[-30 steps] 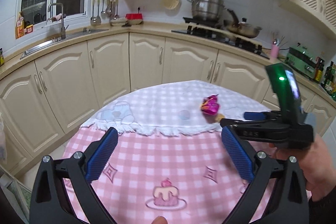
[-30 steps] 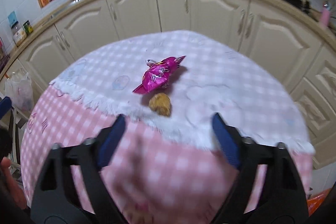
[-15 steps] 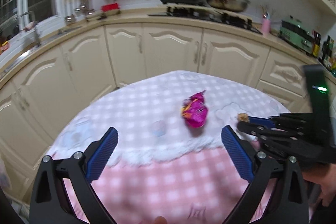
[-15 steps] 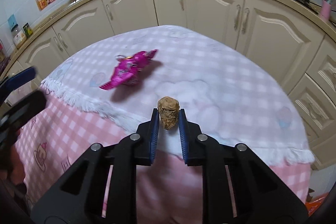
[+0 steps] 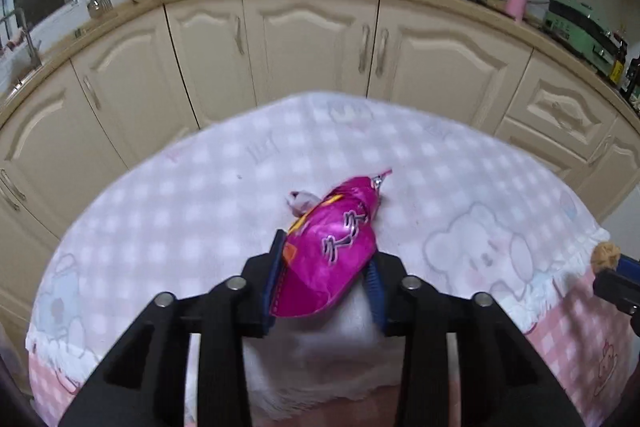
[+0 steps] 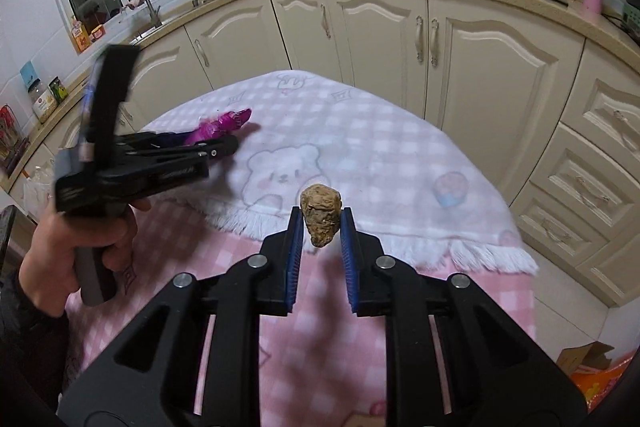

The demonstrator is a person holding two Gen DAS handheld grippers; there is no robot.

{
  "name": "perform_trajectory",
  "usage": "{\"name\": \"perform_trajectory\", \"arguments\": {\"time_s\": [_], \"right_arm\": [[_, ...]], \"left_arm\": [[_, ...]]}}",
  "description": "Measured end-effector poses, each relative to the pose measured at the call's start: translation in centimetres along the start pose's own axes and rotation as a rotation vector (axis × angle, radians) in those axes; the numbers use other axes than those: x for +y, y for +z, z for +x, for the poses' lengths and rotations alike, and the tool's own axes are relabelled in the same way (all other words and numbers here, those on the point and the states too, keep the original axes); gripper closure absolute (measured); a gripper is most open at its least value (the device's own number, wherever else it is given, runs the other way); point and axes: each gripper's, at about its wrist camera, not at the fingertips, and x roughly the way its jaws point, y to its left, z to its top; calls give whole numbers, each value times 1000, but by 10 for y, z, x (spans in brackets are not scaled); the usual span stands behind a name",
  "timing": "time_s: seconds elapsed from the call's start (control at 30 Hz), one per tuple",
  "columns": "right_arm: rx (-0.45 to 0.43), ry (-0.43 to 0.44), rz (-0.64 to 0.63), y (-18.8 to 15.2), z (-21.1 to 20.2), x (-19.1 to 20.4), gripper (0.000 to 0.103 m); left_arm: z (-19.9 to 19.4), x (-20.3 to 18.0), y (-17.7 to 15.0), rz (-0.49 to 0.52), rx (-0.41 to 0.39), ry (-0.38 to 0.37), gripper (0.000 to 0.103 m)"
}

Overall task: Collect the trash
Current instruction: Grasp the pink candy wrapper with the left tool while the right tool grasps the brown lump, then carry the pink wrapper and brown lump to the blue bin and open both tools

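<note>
- Gripping a magenta foil snack wrapper (image 5: pixel 334 251), the left gripper (image 5: pixel 328 283) has just been closing its jaws; both blue pads press the wrapper's near end, whose far tip rests on the white-checked blanket (image 5: pixel 208 187).
- Wrapper print: white characters on magenta with an orange-yellow corner; characters visible but not legible enough to read. No brand name made out.
- A small crumpled whitish scrap (image 5: pixel 301 202) lies touching the wrapper's far left side.
- Right gripper (image 6: pixel 320 251) clamped on a brown lumpy ball of trash (image 6: pixel 321 217); lump held between the blue pads, lifted clear above the blanket fringe and the pink checked tablecloth (image 6: pixel 320 327).
- In the right wrist view, a hand (image 6: pixel 68 247) holds the left gripper's handle; small white lettering on the black body, blurred, unreadable.
- Blanket shows a bear face print (image 6: pixel 282 171).
- Jars and packets with labels (image 6: pixel 42 99) stand on the counter by the window; text too small to read.
</note>
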Motion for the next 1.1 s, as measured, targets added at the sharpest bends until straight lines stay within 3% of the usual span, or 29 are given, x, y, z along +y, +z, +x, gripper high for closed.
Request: {"name": "perform_trajectory", "arguments": {"time_s": [0.17, 0.47, 0.67, 1.1], "right_arm": [[-39, 7, -2, -9, -29, 8, 84], [-150, 13, -28, -36, -116, 33, 84], [-218, -24, -52, -60, -179, 45, 84], [-323, -76, -38, -95, -267, 31, 84]], "left_arm": [[-36, -10, -16, -8, -56, -34, 70], [-160, -33, -72, -67, -243, -125, 70], [-231, -54, -109, -59, -355, -142, 70], [-327, -122, -145, 23, -493, -196, 70]]}}
